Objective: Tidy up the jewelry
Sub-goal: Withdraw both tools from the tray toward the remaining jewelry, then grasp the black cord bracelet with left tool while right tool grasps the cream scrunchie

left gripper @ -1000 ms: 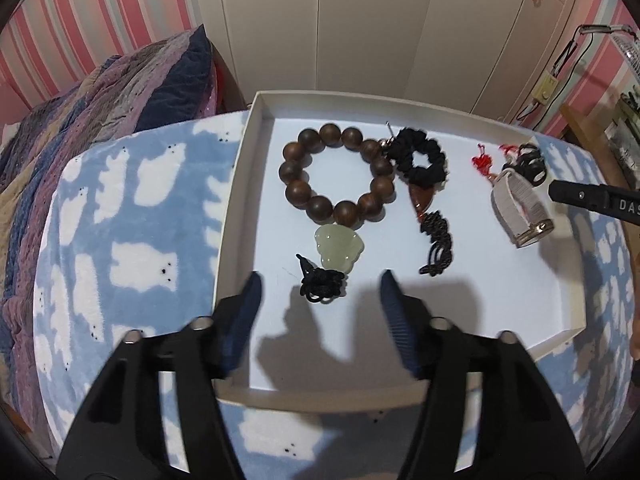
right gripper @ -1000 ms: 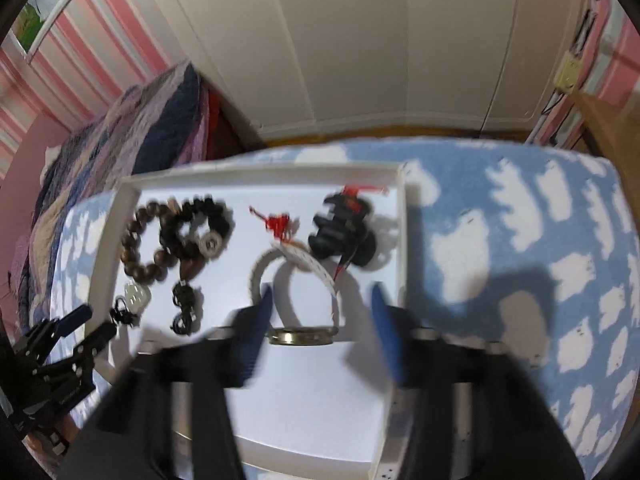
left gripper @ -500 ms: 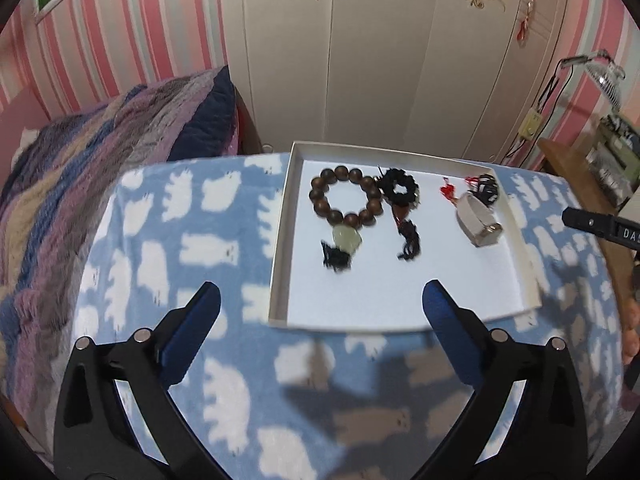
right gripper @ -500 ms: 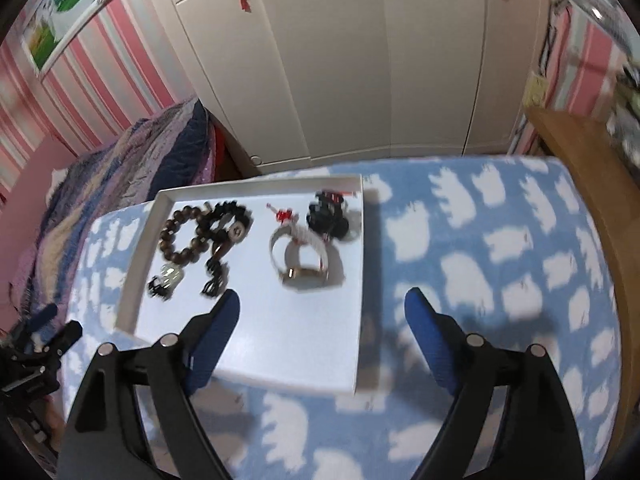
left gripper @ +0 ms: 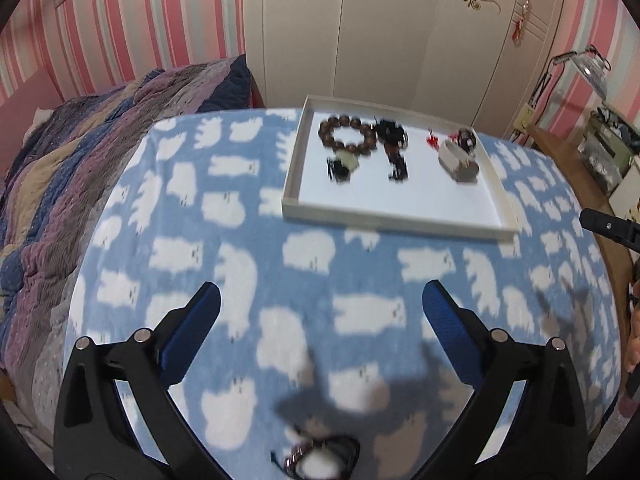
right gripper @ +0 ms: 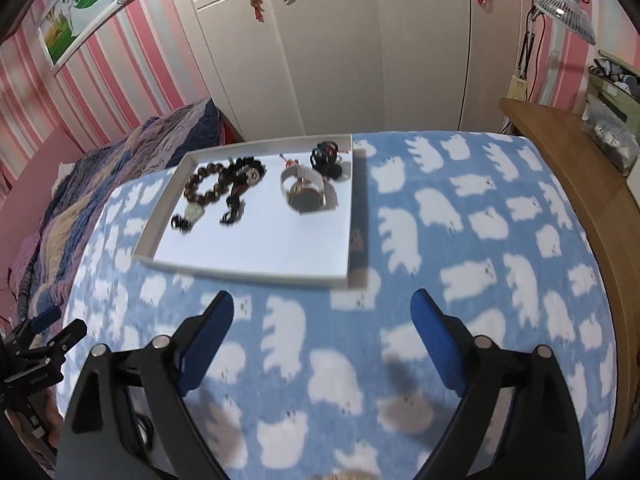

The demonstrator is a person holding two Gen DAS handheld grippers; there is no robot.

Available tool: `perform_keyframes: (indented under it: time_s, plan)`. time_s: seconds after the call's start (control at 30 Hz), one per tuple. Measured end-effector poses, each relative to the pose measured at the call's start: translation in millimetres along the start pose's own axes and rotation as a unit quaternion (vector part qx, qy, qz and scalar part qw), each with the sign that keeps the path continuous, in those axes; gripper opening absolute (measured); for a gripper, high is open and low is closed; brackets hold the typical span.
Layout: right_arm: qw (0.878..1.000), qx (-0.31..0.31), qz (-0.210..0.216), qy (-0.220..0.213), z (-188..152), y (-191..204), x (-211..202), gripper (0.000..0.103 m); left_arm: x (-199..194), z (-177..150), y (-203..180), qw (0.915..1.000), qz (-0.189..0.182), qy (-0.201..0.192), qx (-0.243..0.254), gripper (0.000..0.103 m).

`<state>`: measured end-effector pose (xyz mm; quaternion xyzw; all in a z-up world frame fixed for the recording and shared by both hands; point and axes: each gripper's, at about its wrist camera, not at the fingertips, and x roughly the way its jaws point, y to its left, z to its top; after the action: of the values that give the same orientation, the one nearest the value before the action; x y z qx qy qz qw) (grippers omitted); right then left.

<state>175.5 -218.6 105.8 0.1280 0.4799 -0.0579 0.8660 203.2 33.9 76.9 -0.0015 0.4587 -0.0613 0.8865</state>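
I have both grippers hanging over the blue blanket with white polar bears [right gripper: 460, 216], well short of the shallow white rectangular tray [right gripper: 340, 276] that sits toward the blanket's far edge, before the cream wardrobe doors [right gripper: 360, 48].

My left gripper [left gripper: 320, 308] has its blue-padded jaws spread as wide as they go, with nothing between them but blanket. My right gripper [right gripper: 322, 316] is also apart and its jaws are opening — nothing lies between them either.

All the jewelry I can make out clearly lies along the tray's far edge. At the far left corner is the bracelet of round dark-brown wooden beads [left gripper: 347, 136], with a pale green stone pendant on a black knotted tassel [left gripper: 345, 162] just at its near side. Beside it to the right is a black corded ornament with a dark tassel [left gripper: 394, 146]. Toward the tray's right edge lies the watch with a pale woven band and dark round face [right gripper: 306, 194], and behind it, at the far right corner, a black piece with red cord [right gripper: 326, 156]. The near half of the tray is bare white.

At the blanket's near edge, below my left gripper, there is a blurred dark beaded item with a white part [left gripper: 320, 456] — too smeared to identify.
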Motion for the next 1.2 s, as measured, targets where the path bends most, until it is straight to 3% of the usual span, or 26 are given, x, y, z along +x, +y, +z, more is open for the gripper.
perform_keyframes:
  time_s: [0.43,0.63,0.83,1.2]
  plan:
    - [0.999,-0.001,-0.034,-0.032,-97.6,-12.5,-21.4,0.09,-15.6,-83.5,-9.3,0.9999,0.001,-0.003,0.014,0.1]
    - [0.998,0.007,-0.048,-0.04,-143.9,-24.2,-18.6,0.09,-16.6,-125.6,-6.0,0.9988,0.035,-0.026,0.02,0.1]
    - [0.996,0.0,-0.067,-0.065,-170.2,-28.7,-19.9,0.09,-15.5,-147.1,3.5,0.9984,0.036,-0.043,-0.001,0.1]
    - [0.994,-0.039,-0.09,-0.054,-207.0,-29.0,-17.9,0.09,-2.1,-165.3,14.2,0.9988,0.028,-0.029,-0.029,0.1]
